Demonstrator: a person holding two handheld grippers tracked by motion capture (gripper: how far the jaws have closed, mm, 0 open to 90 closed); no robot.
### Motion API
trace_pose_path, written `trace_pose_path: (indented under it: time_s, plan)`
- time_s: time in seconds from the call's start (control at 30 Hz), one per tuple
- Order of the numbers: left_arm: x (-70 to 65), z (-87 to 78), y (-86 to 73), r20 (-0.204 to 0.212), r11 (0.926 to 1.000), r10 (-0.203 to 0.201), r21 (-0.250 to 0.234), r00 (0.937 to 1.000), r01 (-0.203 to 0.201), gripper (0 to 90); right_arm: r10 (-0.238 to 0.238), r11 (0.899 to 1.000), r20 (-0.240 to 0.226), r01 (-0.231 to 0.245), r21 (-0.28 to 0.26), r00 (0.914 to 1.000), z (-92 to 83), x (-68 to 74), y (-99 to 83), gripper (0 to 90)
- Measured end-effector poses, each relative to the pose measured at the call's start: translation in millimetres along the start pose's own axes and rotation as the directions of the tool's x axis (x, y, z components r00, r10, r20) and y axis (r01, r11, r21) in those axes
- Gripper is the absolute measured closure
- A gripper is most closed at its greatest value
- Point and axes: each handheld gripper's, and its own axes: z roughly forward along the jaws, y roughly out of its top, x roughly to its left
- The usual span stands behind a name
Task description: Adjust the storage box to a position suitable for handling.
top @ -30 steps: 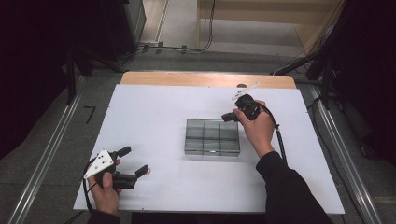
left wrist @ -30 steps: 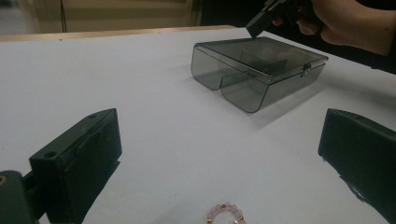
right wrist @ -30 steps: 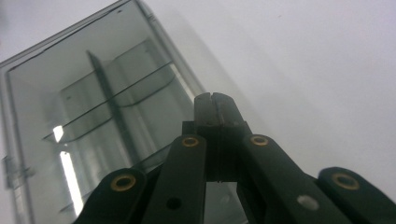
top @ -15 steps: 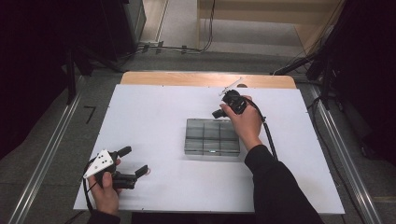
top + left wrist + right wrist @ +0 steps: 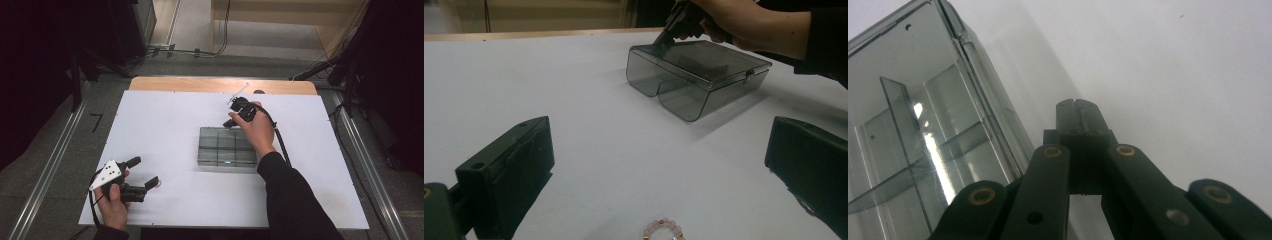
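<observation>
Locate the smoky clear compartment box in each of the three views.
High view: compartment box at table centre, right gripper at its far edge.
Left gripper view: upper right of centre.
Right gripper view: along the left side.
Shared landmark: the white table top.

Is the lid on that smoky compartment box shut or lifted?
Shut. The lid lies flat on the compartment box with its front latch down.

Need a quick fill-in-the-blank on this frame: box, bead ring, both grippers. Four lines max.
1. The smoky clear box has its lid ___.
2. The right gripper has its jaws ___, beside the box's far edge.
3. The pink bead ring lies on the white table between the ___ gripper's jaws.
4. Those jaws stand ___.

Missing words: shut; shut; left; open
</observation>
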Motion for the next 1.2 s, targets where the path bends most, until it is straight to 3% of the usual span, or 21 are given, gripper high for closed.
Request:
trace_pose_path:
  time_s: [0.6, 1.2]
  plan:
    - [0.3, 1.2, 0.0, 0.005, 0.9999, -0.001, 0.011, 1.0000, 0.001, 0.0, -0.034, 0.999, -0.098, 0.033, -0.007, 0.9946, 5.7, 6.6, -4.9, 88.2]
    - [0.4, 2.2, 0.1, 0.010, 0.9998, -0.002, 0.021, 0.9999, 0.001, 0.0, -0.034, 0.999, -0.139, 0.033, -0.012, 0.9897, 2.3, 37.3, -33.8, 88.3]
